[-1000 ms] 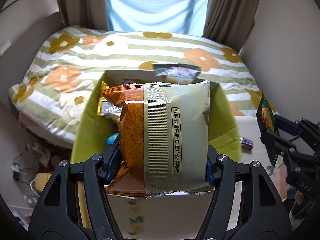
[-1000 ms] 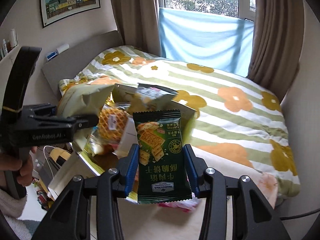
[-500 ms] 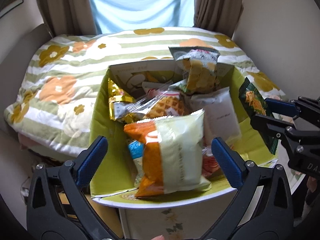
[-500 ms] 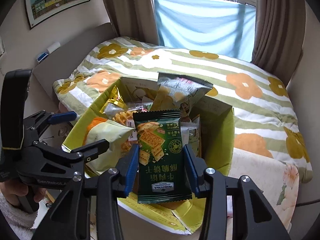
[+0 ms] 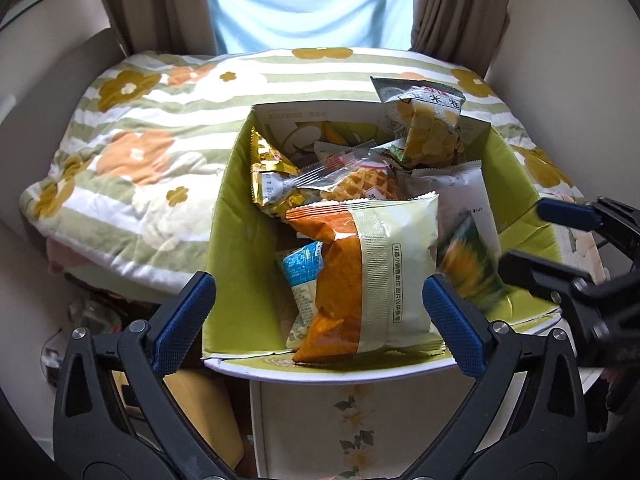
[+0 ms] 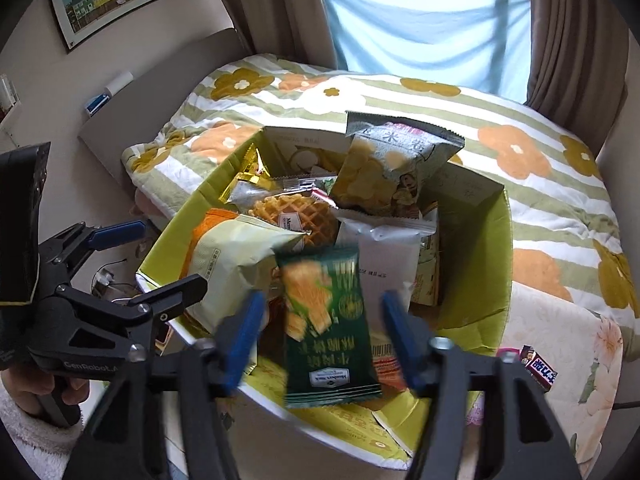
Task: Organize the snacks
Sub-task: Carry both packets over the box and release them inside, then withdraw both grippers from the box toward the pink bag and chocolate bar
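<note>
A green-lined cardboard box (image 5: 232,216) (image 6: 480,264) holds several snack packs. An orange and pale green bag (image 5: 372,276) (image 6: 232,264) lies in its near part. My left gripper (image 5: 320,312) is open above the box's near rim, empty; it also shows in the right wrist view (image 6: 160,264). My right gripper (image 6: 324,344) is open; a dark green cracker pack (image 6: 328,328) hangs blurred between its fingers, loose, over the box. That pack shows blurred in the left wrist view (image 5: 468,268), by the right gripper (image 5: 536,236).
The box sits at the foot of a bed with a striped flower quilt (image 5: 132,152) (image 6: 540,168). A waffle pack (image 6: 296,216), a gold pack (image 5: 272,176) and a corn puff bag (image 5: 428,128) (image 6: 388,168) fill the box. A small candy bar (image 6: 540,366) lies right of it.
My right gripper opened and let go of the green cracker pack, which is dropping into the box. The orange bag settled in the box; my left gripper stays open.
</note>
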`<state>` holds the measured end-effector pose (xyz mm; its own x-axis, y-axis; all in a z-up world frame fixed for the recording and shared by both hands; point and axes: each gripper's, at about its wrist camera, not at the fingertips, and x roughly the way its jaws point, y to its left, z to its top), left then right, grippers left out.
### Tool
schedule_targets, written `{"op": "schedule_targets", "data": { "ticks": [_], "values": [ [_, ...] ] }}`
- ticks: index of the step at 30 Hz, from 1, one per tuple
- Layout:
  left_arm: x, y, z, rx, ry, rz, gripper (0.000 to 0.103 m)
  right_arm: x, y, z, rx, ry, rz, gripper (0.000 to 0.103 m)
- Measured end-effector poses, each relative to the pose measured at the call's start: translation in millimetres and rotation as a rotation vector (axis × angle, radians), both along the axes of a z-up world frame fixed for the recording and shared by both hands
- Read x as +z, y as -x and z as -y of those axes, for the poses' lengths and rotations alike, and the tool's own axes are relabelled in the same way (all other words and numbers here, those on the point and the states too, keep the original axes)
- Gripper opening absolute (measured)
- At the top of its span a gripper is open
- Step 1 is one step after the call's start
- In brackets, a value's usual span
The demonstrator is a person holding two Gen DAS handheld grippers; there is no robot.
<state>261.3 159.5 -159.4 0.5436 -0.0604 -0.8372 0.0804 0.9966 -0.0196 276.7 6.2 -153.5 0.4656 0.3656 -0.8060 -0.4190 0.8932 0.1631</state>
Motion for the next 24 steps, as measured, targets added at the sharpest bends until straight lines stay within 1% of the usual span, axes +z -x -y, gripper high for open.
{"op": "schedule_targets", "data": {
  "ticks": [2, 4, 12, 16, 18, 21, 24],
  "values": [
    [1, 2, 0, 0.007, 0.01, 0.002, 0.103, 2, 4, 3, 0.0, -0.007, 0.029, 0.097],
    [2, 3, -1, 0.008, 0.024, 0.004, 0.103, 4, 6, 5, -0.006, 0.001, 0.047, 0.097],
    [4, 6, 3, -0.012, 0.034, 0.012, 0.103, 6, 13, 12, -0.032, 0.018, 0.034, 0.097],
    [8, 7, 7, -0.028, 0.042, 0.018, 0.103, 12, 18, 18, -0.049, 0.028, 0.048, 0.097],
    [11, 7, 9, -0.034, 0.053, 0.024, 0.103, 17, 20, 25, -0.067, 0.037, 0.057, 0.097],
    [17, 7, 17, -0.049, 0.065, 0.037, 0.103, 21, 23, 39, -0.098, 0.029, 0.046, 0.097],
    [23, 8, 33, -0.072, 0.059, 0.051, 0.103, 26, 28, 54, -0.13, 0.026, 0.052, 0.097]
  ]
}}
